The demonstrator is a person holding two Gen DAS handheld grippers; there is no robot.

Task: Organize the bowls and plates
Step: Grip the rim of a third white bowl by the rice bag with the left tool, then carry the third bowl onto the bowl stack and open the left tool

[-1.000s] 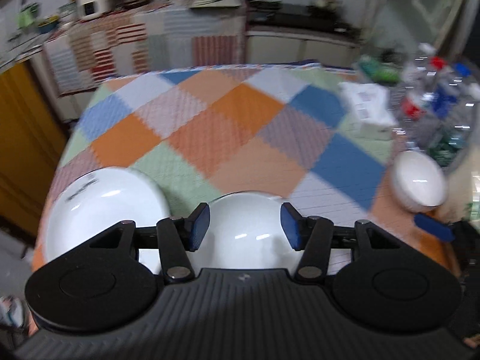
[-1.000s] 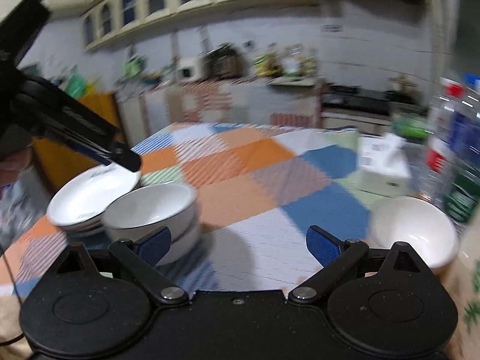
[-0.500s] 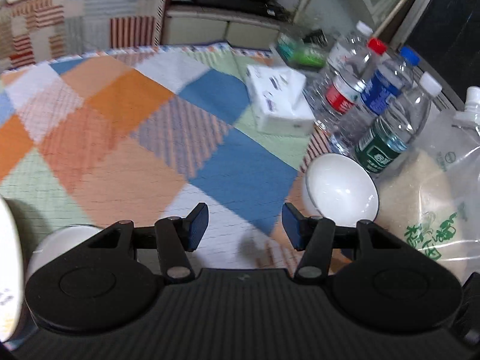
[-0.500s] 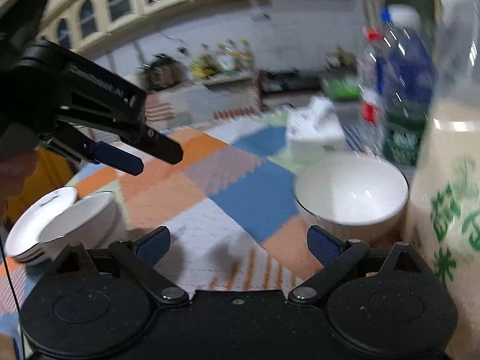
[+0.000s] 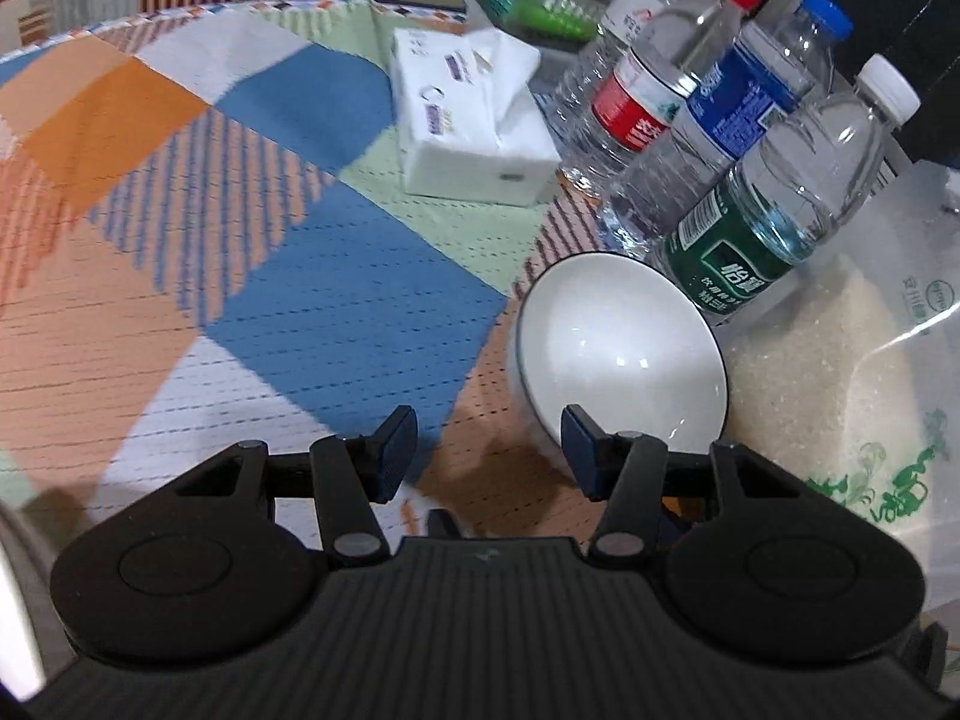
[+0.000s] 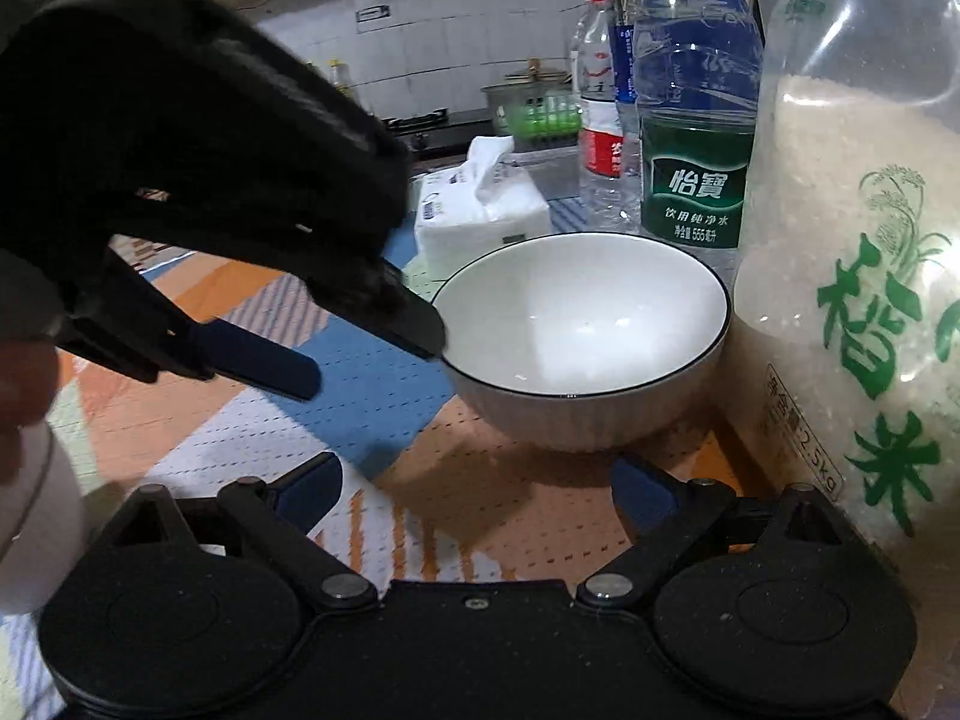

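A white bowl (image 6: 585, 336) with a thin dark rim stands empty on the checked tablecloth (image 5: 180, 276), upright, at the table's right edge. Seen from the left wrist the bowl (image 5: 621, 354) lies at about one o'clock of the left gripper (image 5: 489, 450), whose right fingertip overlaps the bowl's near rim in that view; whether it touches cannot be told. That gripper's jaws stand partly apart with nothing between them, having just closed a little. The right gripper (image 6: 477, 489) hangs low before the bowl with its jaws spread wide and empty, the bowl at twelve o'clock just beyond its fingertips. From the right wrist, the left gripper (image 6: 372, 354) reaches in from nine o'clock, one finger at the bowl's left rim and the other over the cloth. Just beside the bowl at three o'clock is a clear bag (image 6: 852, 276) filled with white rice. Behind the bowl, at twelve to one o'clock, stand three plastic bottles: a green-labelled bottle (image 6: 696, 120) nearest, a blue-labelled one (image 5: 738, 108) and a red-labelled one (image 5: 642, 102); each looks clear, its fill level hard to judge. At eleven o'clock sits a tissue pack (image 5: 474, 120) with a sheet sticking up.
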